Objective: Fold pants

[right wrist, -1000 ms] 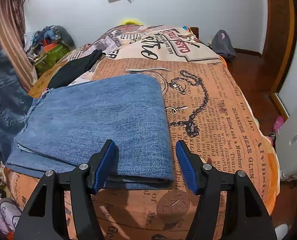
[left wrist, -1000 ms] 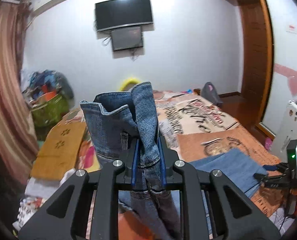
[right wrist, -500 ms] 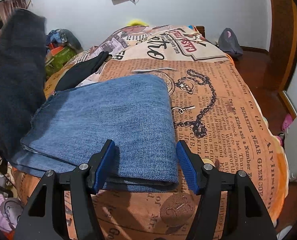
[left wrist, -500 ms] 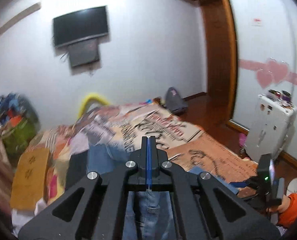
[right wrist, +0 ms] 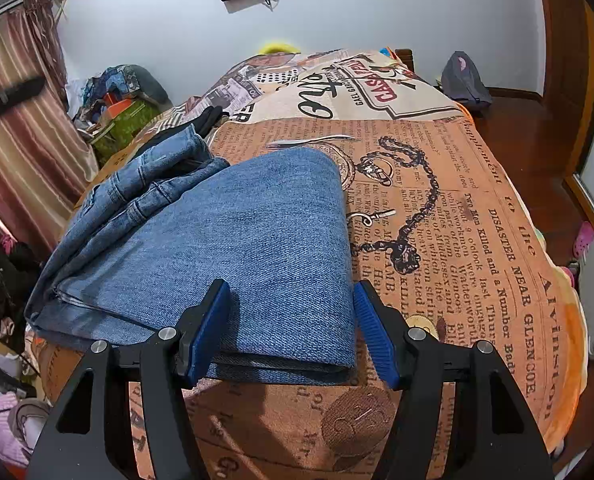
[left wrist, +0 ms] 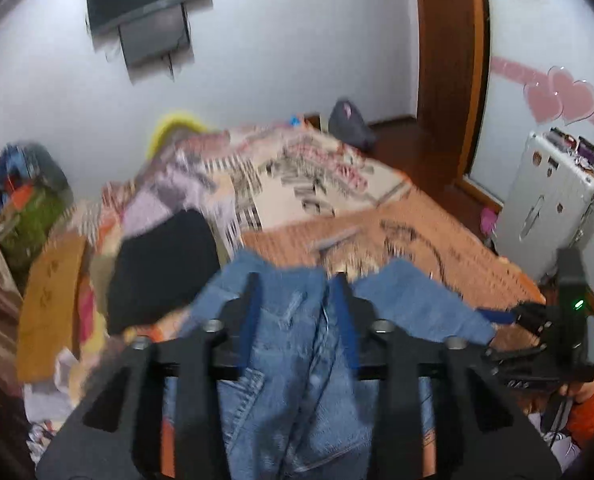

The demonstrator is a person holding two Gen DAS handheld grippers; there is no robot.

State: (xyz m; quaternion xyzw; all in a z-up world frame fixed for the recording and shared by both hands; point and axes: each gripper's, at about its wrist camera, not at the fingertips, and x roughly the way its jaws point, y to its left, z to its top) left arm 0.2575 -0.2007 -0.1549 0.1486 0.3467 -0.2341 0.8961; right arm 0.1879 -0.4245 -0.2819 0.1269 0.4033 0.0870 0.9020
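- Bed (right wrist: 477,208): the jeans (right wrist: 233,248) lie folded at its near edge, long axis running left, waistband bunched at the left end.
- Right gripper (right wrist: 293,328), wide, straddles the fold's near right corner.
- Left gripper (left wrist: 297,312), wide, hovers over the waistband end.

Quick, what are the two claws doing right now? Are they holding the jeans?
Left claw: open, holding nothing, above the jeans.
Right claw: open, its fingers on either side of the folded jeans' corner, not gripping.
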